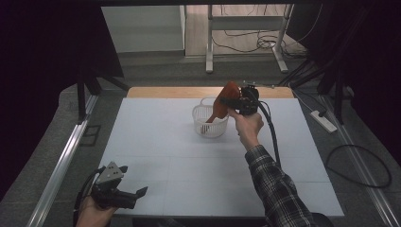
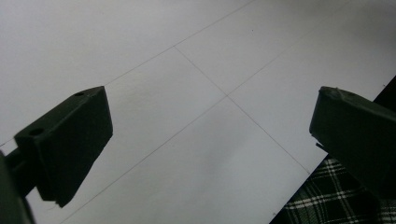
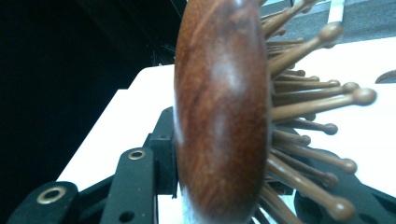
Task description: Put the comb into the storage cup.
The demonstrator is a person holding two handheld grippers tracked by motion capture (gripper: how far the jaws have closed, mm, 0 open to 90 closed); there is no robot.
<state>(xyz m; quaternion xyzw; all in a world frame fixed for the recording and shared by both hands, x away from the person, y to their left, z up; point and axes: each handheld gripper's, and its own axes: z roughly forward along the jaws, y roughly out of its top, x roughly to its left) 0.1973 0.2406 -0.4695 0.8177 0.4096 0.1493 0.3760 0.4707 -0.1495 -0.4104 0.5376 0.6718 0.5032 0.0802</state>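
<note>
White table (image 1: 179, 165) stretches out under dim light, dark curtains either side. At twelve o'clock the right gripper (image 1: 230, 100) clamps a wooden hairbrush (image 1: 222, 106), handle dipping into the white basket (image 1: 208, 124). Down at seven o'clock, the left gripper (image 1: 135, 195) hovers low, jaws wide apart, nothing between them.

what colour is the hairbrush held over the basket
Reddish-brown polished wood, with lighter wooden pins; the hairbrush shows best in the right gripper view.

Overhead forward-down; two close jaw-mounted views, shared table (image 1: 189, 165)
</note>
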